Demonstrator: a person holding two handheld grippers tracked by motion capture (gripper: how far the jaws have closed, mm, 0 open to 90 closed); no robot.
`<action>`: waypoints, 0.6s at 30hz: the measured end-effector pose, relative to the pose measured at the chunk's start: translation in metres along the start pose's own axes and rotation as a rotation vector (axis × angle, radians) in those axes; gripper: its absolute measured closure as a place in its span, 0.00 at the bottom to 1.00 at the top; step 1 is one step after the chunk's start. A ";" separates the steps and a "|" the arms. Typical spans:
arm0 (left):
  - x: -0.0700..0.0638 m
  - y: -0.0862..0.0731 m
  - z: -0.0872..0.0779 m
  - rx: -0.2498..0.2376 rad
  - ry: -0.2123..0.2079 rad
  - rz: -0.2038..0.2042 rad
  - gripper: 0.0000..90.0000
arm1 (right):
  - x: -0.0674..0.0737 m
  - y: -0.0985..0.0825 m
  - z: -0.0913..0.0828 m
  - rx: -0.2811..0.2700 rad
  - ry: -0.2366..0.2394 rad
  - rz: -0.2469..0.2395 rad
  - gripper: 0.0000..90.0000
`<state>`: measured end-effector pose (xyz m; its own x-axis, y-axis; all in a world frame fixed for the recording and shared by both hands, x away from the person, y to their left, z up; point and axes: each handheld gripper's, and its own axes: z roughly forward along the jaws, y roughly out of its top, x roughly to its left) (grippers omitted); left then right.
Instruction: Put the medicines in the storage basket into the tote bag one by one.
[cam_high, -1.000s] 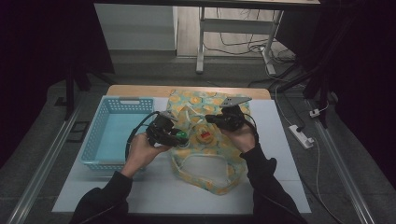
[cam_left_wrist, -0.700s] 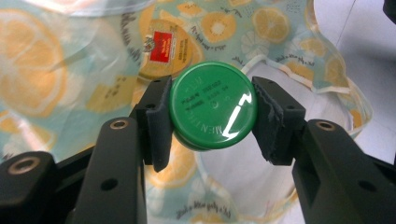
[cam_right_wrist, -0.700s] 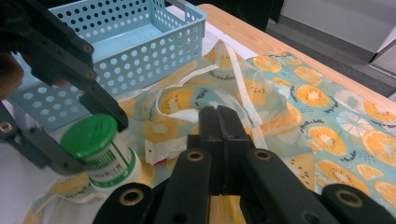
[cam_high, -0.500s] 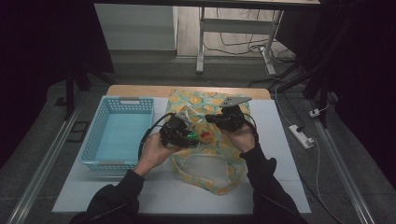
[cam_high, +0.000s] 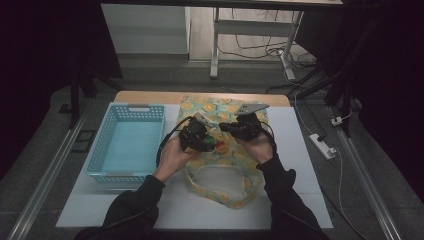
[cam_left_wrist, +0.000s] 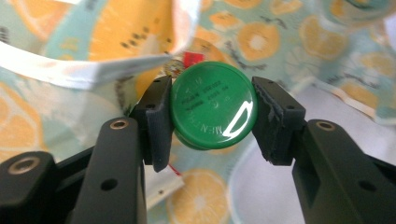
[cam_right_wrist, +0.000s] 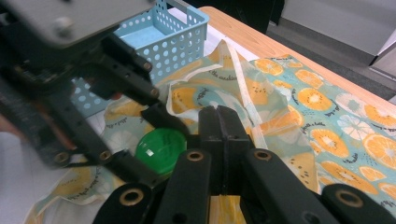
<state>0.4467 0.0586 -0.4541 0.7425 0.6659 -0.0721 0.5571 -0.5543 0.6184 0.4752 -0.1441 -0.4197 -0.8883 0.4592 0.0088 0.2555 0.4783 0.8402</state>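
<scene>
One green tin (cam_left_wrist: 214, 105) sits clamped between the left gripper (cam_left_wrist: 211, 116) pads, over the bag (cam_left_wrist: 289, 42); small, stiff, likely light and slick, so hold its rim; right gripper (cam_right_wrist: 217, 122) jaws closed, pinching bag cloth, I judge.

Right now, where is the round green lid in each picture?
High view: green lid mid-table, at the left gripper's tip.
Left gripper view: lid centre, clamped between the jaws.
Right gripper view: lid lower left.
Shared landmark: orange-print bag.
</scene>
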 end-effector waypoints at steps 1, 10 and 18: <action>0.002 0.001 0.001 0.001 0.005 -0.003 0.58 | 0.000 0.000 0.000 0.001 -0.001 0.000 1.00; 0.018 0.002 0.008 -0.014 0.033 -0.053 0.58 | 0.001 -0.001 0.003 -0.001 -0.004 -0.003 1.00; 0.028 0.005 0.014 -0.028 0.071 -0.086 0.58 | 0.001 -0.002 0.005 0.006 -0.011 -0.001 1.00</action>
<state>0.4755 0.0678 -0.4641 0.6635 0.7447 -0.0713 0.6068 -0.4800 0.6336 0.4758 -0.1409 -0.4244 -0.8845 0.4665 0.0018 0.2568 0.4836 0.8367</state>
